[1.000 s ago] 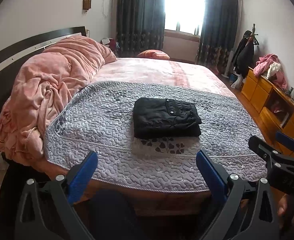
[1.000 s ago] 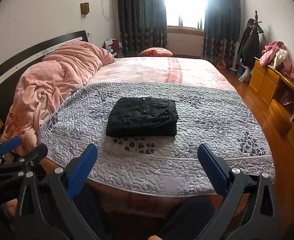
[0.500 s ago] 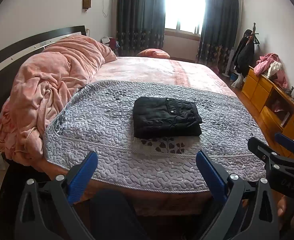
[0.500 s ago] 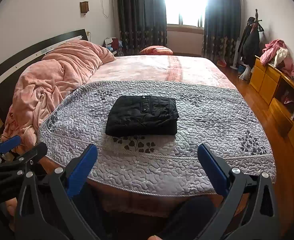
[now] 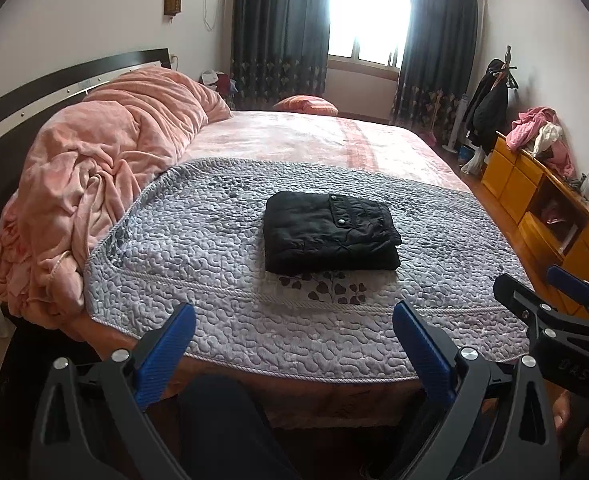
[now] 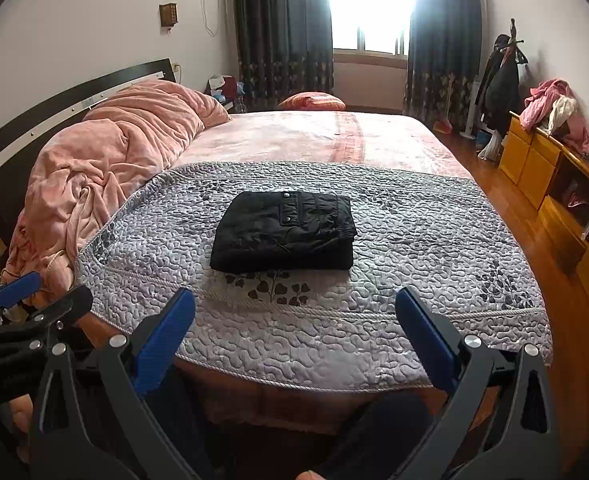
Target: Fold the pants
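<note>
Black pants [image 5: 330, 232] [image 6: 286, 232] lie folded into a neat rectangular stack on the grey quilted cover [image 5: 198, 248] [image 6: 414, 240] of the bed. My left gripper [image 5: 294, 340] is open, held back off the bed's near edge, with nothing between its blue pads. My right gripper [image 6: 294, 328] is likewise open and empty, short of the bed's edge. Each gripper shows in the other's view: the right one [image 5: 558, 312] at the right, the left one [image 6: 30, 304] at the left. Neither touches the pants.
A crumpled pink blanket [image 5: 102, 176] is heaped at the left by the dark headboard [image 5: 66, 88]. Yellow wooden drawers [image 5: 542, 200] with pink clothes on top line the right wall. A coat rack [image 6: 502, 80] and curtained window stand at the far end. The person's knees show below.
Both grippers have stayed open and drifted very slightly; the right wrist view has tilted a little. The folded pants have not moved.
</note>
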Demonstrator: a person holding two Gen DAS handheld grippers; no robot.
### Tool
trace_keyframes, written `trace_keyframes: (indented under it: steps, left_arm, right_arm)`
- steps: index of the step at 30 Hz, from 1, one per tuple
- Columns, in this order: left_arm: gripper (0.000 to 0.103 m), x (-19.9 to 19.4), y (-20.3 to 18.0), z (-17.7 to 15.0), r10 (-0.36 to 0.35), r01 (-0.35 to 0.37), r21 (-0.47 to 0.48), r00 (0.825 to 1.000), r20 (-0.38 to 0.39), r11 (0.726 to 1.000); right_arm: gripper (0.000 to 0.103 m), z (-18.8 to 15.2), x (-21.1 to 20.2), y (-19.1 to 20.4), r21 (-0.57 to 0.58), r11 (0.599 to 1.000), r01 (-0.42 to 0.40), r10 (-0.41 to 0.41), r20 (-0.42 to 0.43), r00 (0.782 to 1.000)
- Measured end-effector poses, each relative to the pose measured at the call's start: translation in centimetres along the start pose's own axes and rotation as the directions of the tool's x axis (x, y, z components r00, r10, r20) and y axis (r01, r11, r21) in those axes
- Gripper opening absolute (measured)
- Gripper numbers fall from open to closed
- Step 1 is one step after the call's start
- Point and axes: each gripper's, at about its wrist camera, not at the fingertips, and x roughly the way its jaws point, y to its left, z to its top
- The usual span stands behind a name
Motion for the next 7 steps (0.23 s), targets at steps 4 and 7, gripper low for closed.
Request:
trace_keyframes:
  steps: [4,7]
  left_arm:
    - [0.099,-0.18,-0.02,0.00,-0.007,0.007,0.000,1.000,0.000,1.000]
    - [0.099,-0.33,0.05,-0.03,-0.007,0.007,-0.003,1.000,0.002,1.000]
  right_arm:
    - [0.100,-0.06,-0.11,0.02,0.000,1.000,0.000,0.000,0.003,1.000]
    - [0.100,-0.17,-0.32,0.11,0.002,1.000,0.001,-0.001,0.006,1.000]
